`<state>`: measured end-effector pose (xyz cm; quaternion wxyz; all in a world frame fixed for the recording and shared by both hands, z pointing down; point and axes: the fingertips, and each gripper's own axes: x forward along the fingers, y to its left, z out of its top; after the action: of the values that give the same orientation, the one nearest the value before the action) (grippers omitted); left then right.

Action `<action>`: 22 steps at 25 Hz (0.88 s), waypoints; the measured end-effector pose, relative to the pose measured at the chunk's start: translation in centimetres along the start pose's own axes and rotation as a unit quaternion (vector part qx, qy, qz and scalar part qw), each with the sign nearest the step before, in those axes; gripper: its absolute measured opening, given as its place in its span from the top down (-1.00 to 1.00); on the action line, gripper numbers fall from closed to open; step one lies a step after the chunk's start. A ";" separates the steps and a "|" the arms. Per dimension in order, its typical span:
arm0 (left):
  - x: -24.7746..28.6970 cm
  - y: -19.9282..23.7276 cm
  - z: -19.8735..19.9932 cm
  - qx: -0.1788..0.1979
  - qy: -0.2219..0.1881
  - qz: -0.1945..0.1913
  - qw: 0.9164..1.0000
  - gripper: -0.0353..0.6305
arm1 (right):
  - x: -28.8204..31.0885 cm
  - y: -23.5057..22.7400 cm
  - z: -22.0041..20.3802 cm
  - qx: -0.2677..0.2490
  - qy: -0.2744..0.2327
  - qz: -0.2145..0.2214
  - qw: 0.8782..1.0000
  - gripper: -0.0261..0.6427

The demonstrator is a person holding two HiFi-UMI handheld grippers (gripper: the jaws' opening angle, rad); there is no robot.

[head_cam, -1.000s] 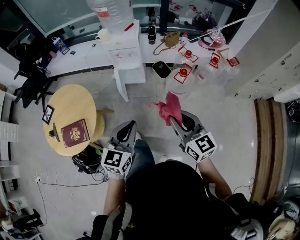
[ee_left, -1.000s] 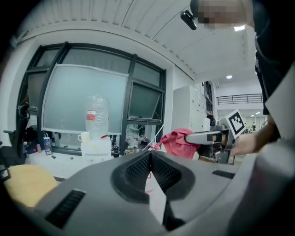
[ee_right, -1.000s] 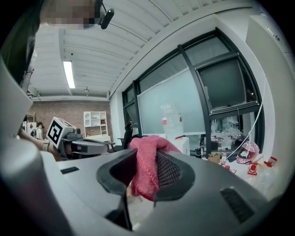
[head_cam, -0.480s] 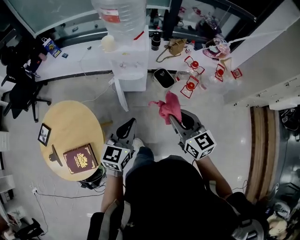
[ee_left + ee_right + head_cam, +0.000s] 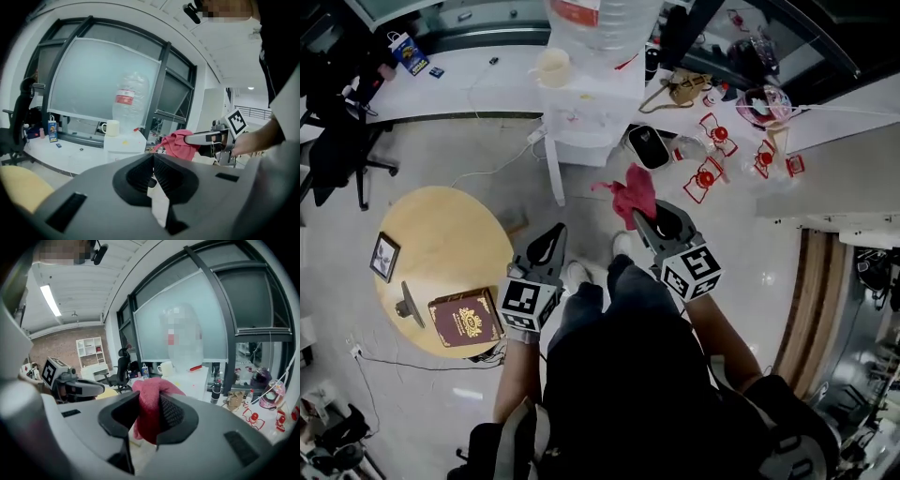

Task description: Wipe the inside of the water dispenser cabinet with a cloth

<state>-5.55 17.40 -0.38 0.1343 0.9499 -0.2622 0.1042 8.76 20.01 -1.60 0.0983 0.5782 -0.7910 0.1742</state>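
Observation:
The white water dispenser [image 5: 581, 117] stands against the counter straight ahead, a large clear bottle [image 5: 605, 19] on top. A white panel [image 5: 555, 173] juts out from its lower front, apparently the cabinet door standing open. My right gripper [image 5: 641, 218] is shut on a red cloth [image 5: 628, 195], which bunches above its jaws [image 5: 150, 404], a short way from the dispenser's base. My left gripper [image 5: 555, 234] is shut with nothing in it and hangs beside the right one, slightly further back. From the left gripper view the dispenser [image 5: 124, 143] and the cloth [image 5: 176, 143] lie ahead.
A round wooden table [image 5: 441, 234] at the left carries a book [image 5: 464, 319] and a photo frame [image 5: 384, 255]. A mug [image 5: 551, 66] sits on the dispenser top. A black bin [image 5: 649, 145] and red-capped bottles [image 5: 708, 175] stand to its right. An office chair [image 5: 337, 141] is far left.
Both grippers and the person have moved forward toward the dispenser, which now lies closer. The right gripper has kept hold of the cloth and the left has stayed shut.

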 end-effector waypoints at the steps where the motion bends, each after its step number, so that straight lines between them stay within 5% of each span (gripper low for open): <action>1: 0.4 0.8 -0.4 -0.005 0.003 0.007 1.000 0.87 | 1.3 -0.3 -0.4 -0.001 0.007 0.007 1.000 0.59; 8: 3.8 6.3 -3.1 -0.042 0.022 0.086 0.995 0.87 | 10.8 -3.7 -4.1 -0.008 0.062 0.068 0.996 0.59; 17: 8.1 11.6 -9.4 -0.096 0.051 0.191 0.976 0.87 | 21.9 -7.7 -12.0 -0.035 0.119 0.140 0.982 0.59; 22: 10.1 13.7 -13.4 -0.112 0.055 0.213 0.969 0.87 | 26.9 -8.9 -17.1 -0.058 0.134 0.150 0.978 0.59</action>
<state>-6.02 5.47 17.69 0.2287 0.8439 -0.4608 0.1525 8.00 0.57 25.14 0.2092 0.4174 -0.8573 0.2171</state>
